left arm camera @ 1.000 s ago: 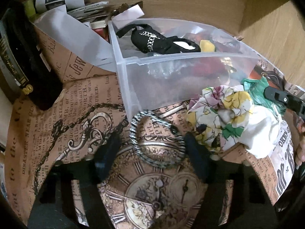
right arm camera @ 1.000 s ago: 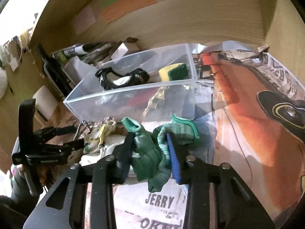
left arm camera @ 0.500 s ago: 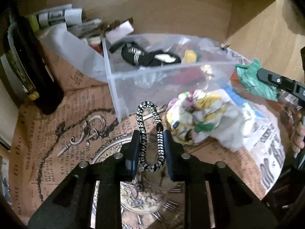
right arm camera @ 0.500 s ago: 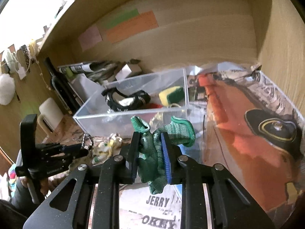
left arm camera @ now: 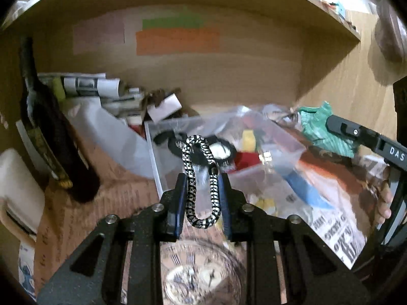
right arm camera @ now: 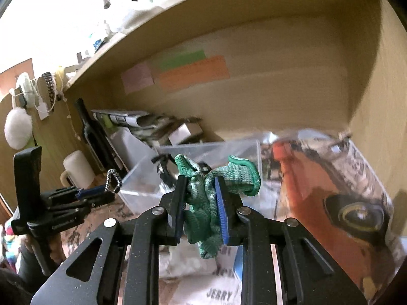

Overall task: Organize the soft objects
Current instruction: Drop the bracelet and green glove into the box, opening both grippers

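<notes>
Crumpled green knit cloth (right arm camera: 203, 203); black-and-white braided cord loop (left arm camera: 201, 180), squeezed narrow.

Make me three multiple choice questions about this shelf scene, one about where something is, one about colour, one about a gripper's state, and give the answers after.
1. Where is the yellow sponge?
A. inside the clear plastic bin
B. on the dark glass bottle
C. in the left gripper

2. What colour is the knitted cloth held by the right gripper?
A. red
B. green
C. white

3. What is the left gripper's state?
A. open, empty
B. shut on the black-and-white braided cord loop
C. shut on a newspaper

Answers:
1 A, the left wrist view shows the sponge within the bin's clear walls.
2 B, the cloth bunched between the blue pads is green.
3 B, both pads press the loop's sides, and it hangs clear of the surface.
</notes>
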Motion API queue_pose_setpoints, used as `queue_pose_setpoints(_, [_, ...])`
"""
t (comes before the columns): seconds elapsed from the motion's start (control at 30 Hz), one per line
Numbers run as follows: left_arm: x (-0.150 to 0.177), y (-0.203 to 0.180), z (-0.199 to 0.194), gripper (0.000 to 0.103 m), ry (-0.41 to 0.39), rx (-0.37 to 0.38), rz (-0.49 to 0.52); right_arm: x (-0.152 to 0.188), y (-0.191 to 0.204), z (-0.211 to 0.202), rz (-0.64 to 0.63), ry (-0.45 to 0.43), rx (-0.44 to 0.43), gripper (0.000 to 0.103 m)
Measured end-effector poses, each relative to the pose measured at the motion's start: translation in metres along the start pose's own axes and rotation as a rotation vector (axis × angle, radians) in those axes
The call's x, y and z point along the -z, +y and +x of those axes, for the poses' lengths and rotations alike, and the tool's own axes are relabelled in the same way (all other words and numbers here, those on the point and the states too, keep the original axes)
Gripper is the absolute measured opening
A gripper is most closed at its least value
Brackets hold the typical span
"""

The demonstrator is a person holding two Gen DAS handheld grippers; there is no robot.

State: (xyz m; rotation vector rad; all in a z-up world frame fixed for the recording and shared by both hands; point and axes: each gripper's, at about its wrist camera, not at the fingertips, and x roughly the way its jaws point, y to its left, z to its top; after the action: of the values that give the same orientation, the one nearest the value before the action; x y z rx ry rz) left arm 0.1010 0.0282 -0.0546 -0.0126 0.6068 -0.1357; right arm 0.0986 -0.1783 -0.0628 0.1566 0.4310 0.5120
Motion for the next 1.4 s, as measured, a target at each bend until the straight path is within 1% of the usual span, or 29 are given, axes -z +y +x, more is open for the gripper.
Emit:
queue_pose_setpoints(0.17, [-0.019,0.01,0.015,0.024,-0.012,-0.01,-0.007,-0.016,0.01,0.02,-0.05,-0.008,-0.024,0.02])
queue_pose_setpoints(0.27, [-0.025,0.015,0.028,0.024,0.007,-0.012,-0.01,-0.021,0.013,0.037,-0.069,0.01,-0.037,0.02])
queue_pose_setpoints(0.43, [-0.029,0.024,0.058,0.024,0.07,0.003,-0.024,-0.023,0.018,0.073,-0.097,0.079,-0.053,0.02])
queue_pose_setpoints(0.57, [-0.028,0.025,0.08,0.024,0.119,0.009,-0.028,-0.018,0.014,0.097,-0.086,0.147,-0.068,0.02])
queue_pose_setpoints(0.67, [-0.028,0.024,0.093,0.024,0.149,0.027,-0.038,-0.013,0.012,0.112,-0.082,0.192,-0.06,0.02])
queue_pose_setpoints(0.83, [-0.027,0.021,0.107,0.03,0.16,0.015,-0.03,-0.005,0.003,0.129,-0.065,0.262,-0.038,0.02])
queue_pose_setpoints(0.87, [-0.027,0.021,0.108,0.033,0.161,0.015,-0.031,-0.003,0.002,0.132,-0.064,0.273,-0.027,0.021])
queue_pose_setpoints(0.9, [-0.027,0.021,0.109,0.036,0.161,0.016,-0.031,-0.002,0.0,0.133,-0.062,0.278,-0.025,0.023])
queue_pose_setpoints(1.03, [-0.027,0.02,0.11,0.043,0.159,0.008,-0.029,-0.001,0.0,0.135,-0.067,0.285,-0.004,0.024])
queue_pose_setpoints(1.07, [-0.027,0.02,0.109,0.047,0.156,0.008,-0.03,-0.001,0.0,0.135,-0.07,0.285,-0.001,0.026])
queue_pose_setpoints(1.1, [-0.027,0.021,0.107,0.051,0.151,0.008,-0.03,0.0,0.001,0.136,-0.074,0.285,0.007,0.031])
queue_pose_setpoints(1.13, [-0.027,0.021,0.105,0.052,0.144,0.007,-0.032,0.0,0.001,0.136,-0.079,0.285,0.017,0.038])
queue_pose_setpoints(1.17, [-0.027,0.021,0.103,0.055,0.138,0.006,-0.033,0.0,0.002,0.135,-0.083,0.284,0.024,0.042])
queue_pose_setpoints(1.2, [-0.028,0.021,0.099,0.058,0.128,0.005,-0.035,-0.001,0.002,0.134,-0.086,0.281,0.028,0.048])
queue_pose_setpoints(1.23, [-0.028,0.022,0.095,0.06,0.119,0.003,-0.039,-0.002,0.003,0.133,-0.089,0.278,0.03,0.052])
queue_pose_setpoints(1.3, [-0.029,0.024,0.088,0.063,0.103,0.002,-0.044,-0.003,0.004,0.13,-0.095,0.273,0.027,0.053])
queue_pose_setpoints(1.37, [-0.03,0.025,0.079,0.065,0.083,-0.002,-0.047,-0.006,0.005,0.123,-0.099,0.253,0.025,0.057])
queue_pose_setpoints(1.4, [-0.031,0.027,0.074,0.068,0.072,-0.004,-0.047,-0.008,0.006,0.119,-0.102,0.237,0.028,0.062])
